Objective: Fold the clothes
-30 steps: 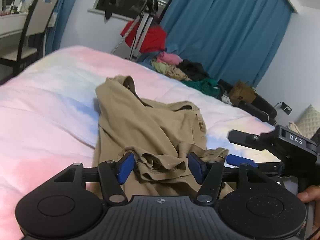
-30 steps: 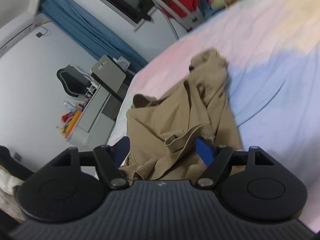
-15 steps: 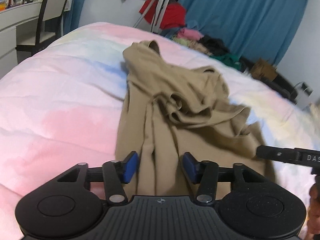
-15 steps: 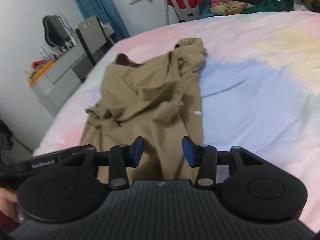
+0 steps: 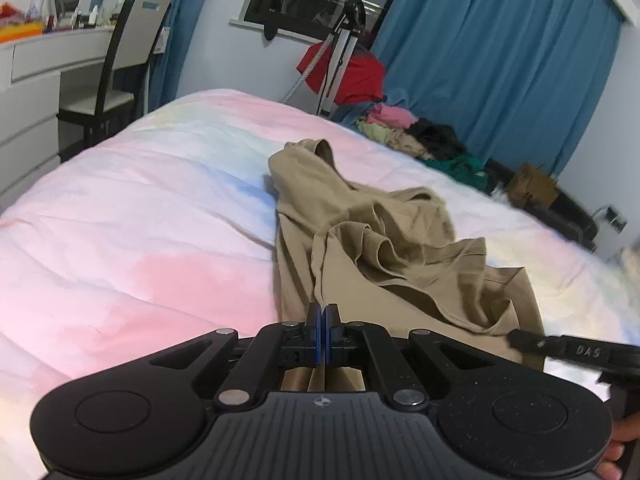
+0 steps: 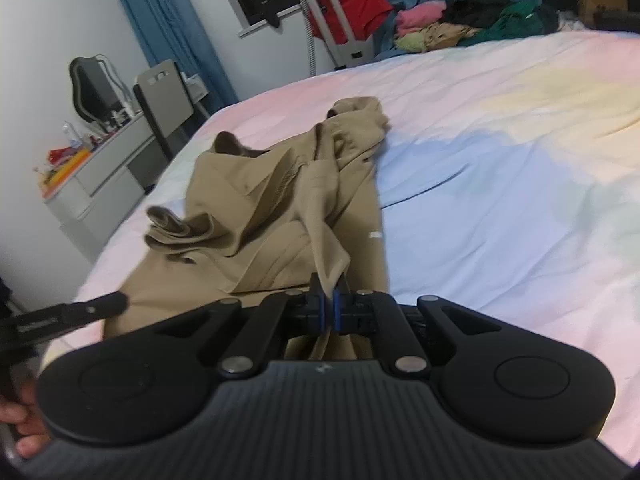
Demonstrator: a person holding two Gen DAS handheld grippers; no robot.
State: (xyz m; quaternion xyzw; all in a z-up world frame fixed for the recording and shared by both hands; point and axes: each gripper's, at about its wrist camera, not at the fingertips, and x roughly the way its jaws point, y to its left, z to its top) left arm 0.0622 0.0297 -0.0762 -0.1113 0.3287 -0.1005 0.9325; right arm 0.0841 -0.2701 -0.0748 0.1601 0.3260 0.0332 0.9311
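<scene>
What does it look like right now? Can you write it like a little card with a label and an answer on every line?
garment: crumpled tan cloth garment, lying in loose folds, not folded yet
surface: bed with pink, blue and yellow cover
left gripper: shut, near edge of the garment pinched between its blue pads
right gripper: shut on another bit of the near edge
background: pile of coloured clothes past the bed, blue curtains

Tan garment (image 5: pixel 384 248), pastel pink-blue-yellow bedspread (image 5: pixel 140 240), blue curtains (image 5: pixel 500 60)

Bare bedspread (image 5: pixel 132 216) lies open left; clothes pile (image 5: pixel 416 140) crowds the far edge.
</scene>
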